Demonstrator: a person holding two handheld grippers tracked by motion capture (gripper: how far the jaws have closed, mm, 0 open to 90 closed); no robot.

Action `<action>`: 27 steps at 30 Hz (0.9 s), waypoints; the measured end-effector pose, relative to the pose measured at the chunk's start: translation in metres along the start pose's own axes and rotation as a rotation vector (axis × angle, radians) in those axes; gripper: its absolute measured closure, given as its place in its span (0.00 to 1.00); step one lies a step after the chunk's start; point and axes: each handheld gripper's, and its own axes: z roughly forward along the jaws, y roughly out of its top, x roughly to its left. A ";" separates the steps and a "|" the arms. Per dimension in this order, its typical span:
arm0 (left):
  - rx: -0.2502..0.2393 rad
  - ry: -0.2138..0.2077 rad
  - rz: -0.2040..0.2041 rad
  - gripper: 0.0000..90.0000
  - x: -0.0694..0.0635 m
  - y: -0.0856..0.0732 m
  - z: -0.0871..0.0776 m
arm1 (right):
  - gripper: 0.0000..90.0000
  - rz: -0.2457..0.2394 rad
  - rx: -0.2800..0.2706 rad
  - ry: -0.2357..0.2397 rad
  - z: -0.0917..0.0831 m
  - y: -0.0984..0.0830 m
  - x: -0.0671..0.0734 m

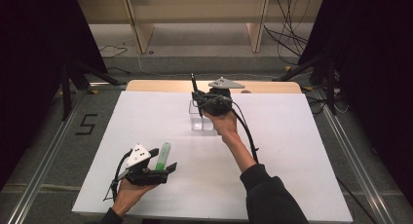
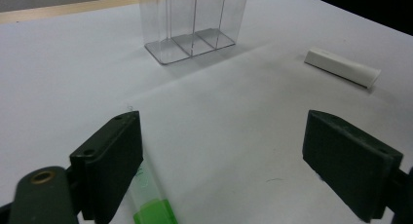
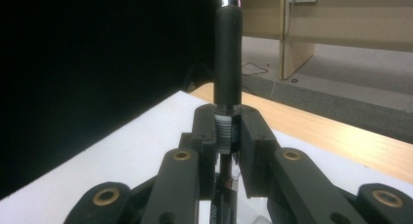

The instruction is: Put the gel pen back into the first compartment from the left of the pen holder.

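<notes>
My right gripper [image 1: 198, 98] hangs over the clear plastic organiser box [image 1: 202, 120] at the table's far middle, shut on a black pen [image 1: 194, 83] that stands upright. In the right gripper view the black pen [image 3: 228, 63] rises straight up from between the closed jaws of the right gripper [image 3: 228, 131]. Near the front left, my left gripper [image 1: 163, 159] stands open over a green marker [image 1: 164, 153] lying on the table. In the left gripper view the green marker [image 2: 150, 207] lies just inside one jaw of the left gripper [image 2: 221, 151], untouched by the other.
The clear box [image 2: 195, 24] has three compartments and stands ahead of the left gripper. A white cap-like tube [image 2: 342, 67] lies on the white table top [image 1: 292, 151] to its right. A wooden strip [image 1: 160, 85] runs along the far edge.
</notes>
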 end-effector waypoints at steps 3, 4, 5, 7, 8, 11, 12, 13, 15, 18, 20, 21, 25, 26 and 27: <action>0.006 0.012 -0.017 0.15 0.002 0.000 0.001 | 0.88 -0.009 0.007 -0.014 0.010 0.005 -0.001; 0.010 0.018 -0.018 0.15 0.003 0.000 0.001 | 0.88 -0.007 0.008 -0.019 0.013 0.006 -0.001; 0.017 0.023 -0.018 0.15 0.003 -0.001 0.001 | 0.88 -0.003 0.009 -0.024 0.016 0.007 -0.002; 0.025 0.038 -0.025 0.15 0.004 -0.001 0.002 | 0.88 0.002 0.009 -0.030 0.021 0.009 -0.002; 0.028 0.042 -0.030 0.15 0.004 -0.001 0.002 | 0.88 0.000 0.009 -0.034 0.024 0.009 -0.003; 0.039 0.051 -0.035 0.15 0.005 -0.001 0.002 | 0.88 0.010 0.011 -0.047 0.032 0.008 -0.003; 0.039 0.052 -0.043 0.15 0.004 -0.001 0.003 | 0.88 0.006 0.016 -0.055 0.035 0.008 -0.003; 0.041 0.056 -0.044 0.15 0.005 -0.001 0.003 | 0.88 0.002 0.020 -0.062 0.037 0.008 -0.003; 0.044 0.057 -0.044 0.15 0.005 -0.001 0.003 | 0.88 -0.002 0.024 -0.072 0.041 0.007 -0.003; 0.057 0.064 -0.052 0.15 0.006 -0.002 0.004 | 0.88 -0.007 0.030 -0.083 0.046 0.005 -0.004; 0.057 0.068 -0.055 0.15 0.006 -0.002 0.004 | 0.88 -0.006 0.034 -0.096 0.048 0.003 -0.006; 0.058 0.070 -0.058 0.15 0.006 -0.002 0.005 | 0.88 -0.001 0.033 -0.099 0.050 0.003 -0.007; 0.072 0.073 -0.056 0.15 0.007 -0.003 0.006 | 0.88 0.002 0.047 -0.119 0.053 0.000 -0.011; 0.077 0.074 -0.056 0.15 0.007 -0.002 0.006 | 0.88 0.008 0.049 -0.122 0.053 -0.001 -0.011; 0.076 0.076 -0.058 0.15 0.007 -0.003 0.006 | 0.88 0.008 0.051 -0.125 0.054 -0.002 -0.012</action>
